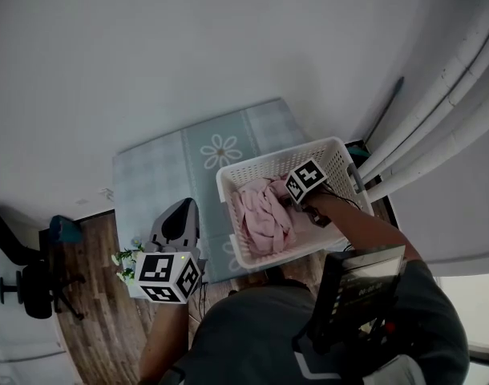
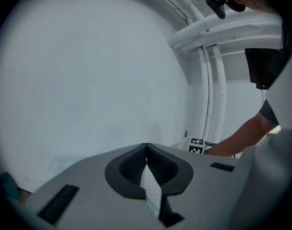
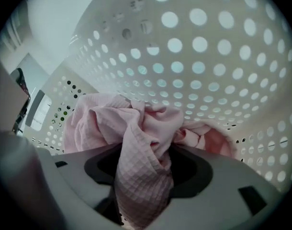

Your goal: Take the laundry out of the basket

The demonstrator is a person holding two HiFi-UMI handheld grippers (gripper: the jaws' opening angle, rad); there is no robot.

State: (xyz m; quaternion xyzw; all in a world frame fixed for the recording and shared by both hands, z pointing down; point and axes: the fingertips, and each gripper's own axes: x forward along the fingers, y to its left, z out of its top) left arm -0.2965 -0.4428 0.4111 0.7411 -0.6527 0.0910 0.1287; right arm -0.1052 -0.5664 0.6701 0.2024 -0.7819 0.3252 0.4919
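Note:
A white perforated laundry basket stands on the floor mat with a crumpled pink waffle-weave cloth inside. My right gripper reaches down into the basket at the cloth's right side. In the right gripper view a fold of the pink cloth runs down between the jaws of the right gripper, which pinch it; the basket wall rises behind. My left gripper hangs outside the basket to its left, above the mat's edge. In its own view the left gripper has its jaws together and holds nothing.
The pale green mat with a daisy print lies against the white wall. White pipes and a dark rod stand right of the basket. A small flowering plant and an office chair are on the wood floor at left.

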